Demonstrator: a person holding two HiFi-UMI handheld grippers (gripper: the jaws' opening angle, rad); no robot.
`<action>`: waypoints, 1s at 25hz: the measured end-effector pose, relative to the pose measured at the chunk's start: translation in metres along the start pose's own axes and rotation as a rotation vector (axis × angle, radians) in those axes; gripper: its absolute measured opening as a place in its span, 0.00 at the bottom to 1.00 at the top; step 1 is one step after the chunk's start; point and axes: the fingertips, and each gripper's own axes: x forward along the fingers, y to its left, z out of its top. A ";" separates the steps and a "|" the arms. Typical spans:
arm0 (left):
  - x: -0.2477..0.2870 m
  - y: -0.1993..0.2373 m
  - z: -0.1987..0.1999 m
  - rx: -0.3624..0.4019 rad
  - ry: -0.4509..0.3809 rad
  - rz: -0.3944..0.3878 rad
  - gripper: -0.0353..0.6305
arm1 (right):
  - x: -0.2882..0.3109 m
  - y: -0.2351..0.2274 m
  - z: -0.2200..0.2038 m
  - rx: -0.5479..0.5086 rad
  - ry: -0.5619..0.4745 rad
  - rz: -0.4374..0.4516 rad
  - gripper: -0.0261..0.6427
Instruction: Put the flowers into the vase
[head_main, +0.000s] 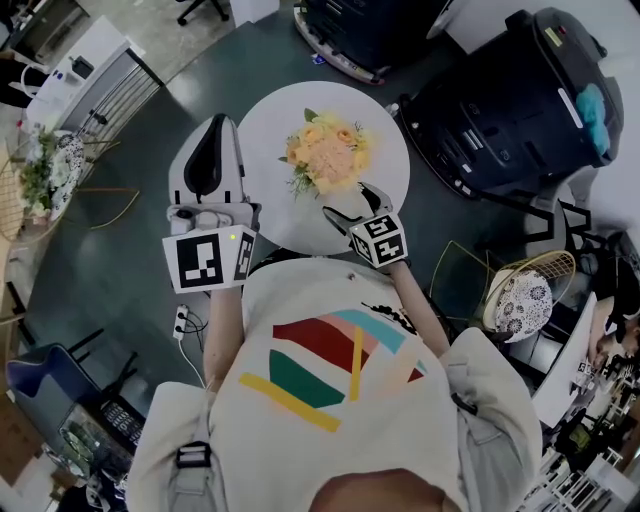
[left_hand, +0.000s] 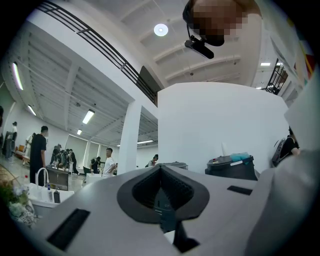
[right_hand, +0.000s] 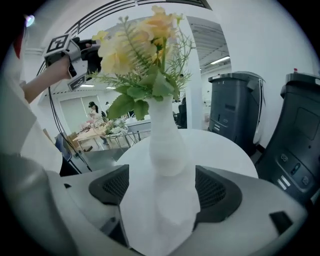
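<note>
A bunch of yellow and peach flowers (head_main: 330, 155) with green sprigs stands in a white vase (right_hand: 165, 145) at the middle of the round white table (head_main: 270, 130). From above, the blooms hide the vase. My right gripper (head_main: 355, 205) is open at the table's near edge. In the right gripper view its jaws (right_hand: 165, 187) frame the vase's lower part, and I cannot tell whether they touch it. My left gripper (head_main: 215, 135) is held up over the table's left rim, shut with nothing in it. In the left gripper view it (left_hand: 160, 172) points at a white wall and ceiling.
Large black machines (head_main: 520, 100) stand right of the table, and another (head_main: 375, 30) behind it. A wire chair with a patterned cushion (head_main: 520, 295) sits at the right. A small stand with greenery (head_main: 45, 175) is at the far left, and a power strip (head_main: 181, 322) lies on the floor.
</note>
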 end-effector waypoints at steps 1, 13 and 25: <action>-0.001 -0.001 0.000 0.000 0.000 0.000 0.06 | -0.006 -0.005 0.000 0.016 0.000 -0.020 0.67; -0.001 -0.008 0.011 0.014 -0.016 -0.011 0.06 | -0.117 -0.098 0.093 0.210 -0.264 -0.443 0.06; 0.004 -0.033 0.039 0.044 -0.063 -0.061 0.06 | -0.228 -0.024 0.264 -0.063 -0.810 -0.378 0.06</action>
